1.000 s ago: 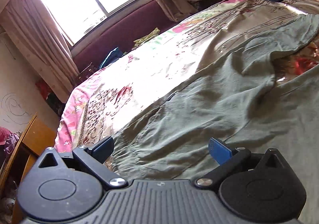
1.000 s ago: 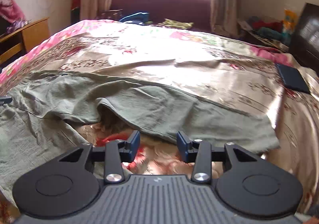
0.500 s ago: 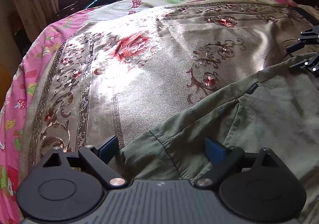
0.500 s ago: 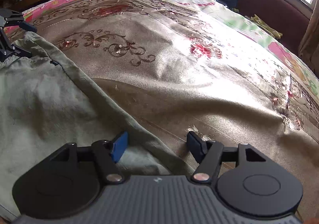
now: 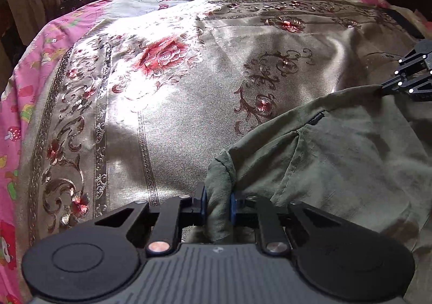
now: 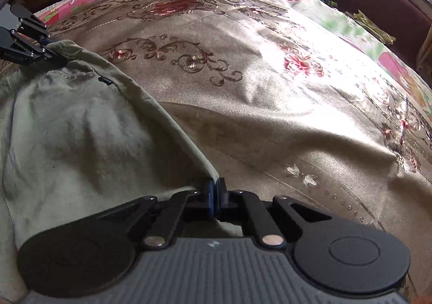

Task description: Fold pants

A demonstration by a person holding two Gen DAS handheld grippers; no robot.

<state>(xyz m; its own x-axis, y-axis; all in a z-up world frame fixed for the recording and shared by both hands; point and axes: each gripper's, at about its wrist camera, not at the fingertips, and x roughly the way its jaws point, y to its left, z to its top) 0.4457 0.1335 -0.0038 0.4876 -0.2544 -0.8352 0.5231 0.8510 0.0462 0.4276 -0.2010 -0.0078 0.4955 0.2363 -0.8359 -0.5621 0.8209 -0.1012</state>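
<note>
Olive-green pants [image 5: 337, 158] lying on floral bedspread [image 5: 175, 104] of bed, left claw [image 5: 218, 202] just closed, pinching bunched waistband corner, right claw [image 6: 215, 196] just closed, clamped thin on opposite waistband edge

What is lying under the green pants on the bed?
Under the green pants lies the floral bedspread, visible all around their edge. What it looks like beneath them, or whether anything else is there, is covered by the fabric.

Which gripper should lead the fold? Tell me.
Probably neither alone: the left gripper is shut on a bunched corner of the green pants, and the right gripper pinches the other corner. Lift together.
</note>
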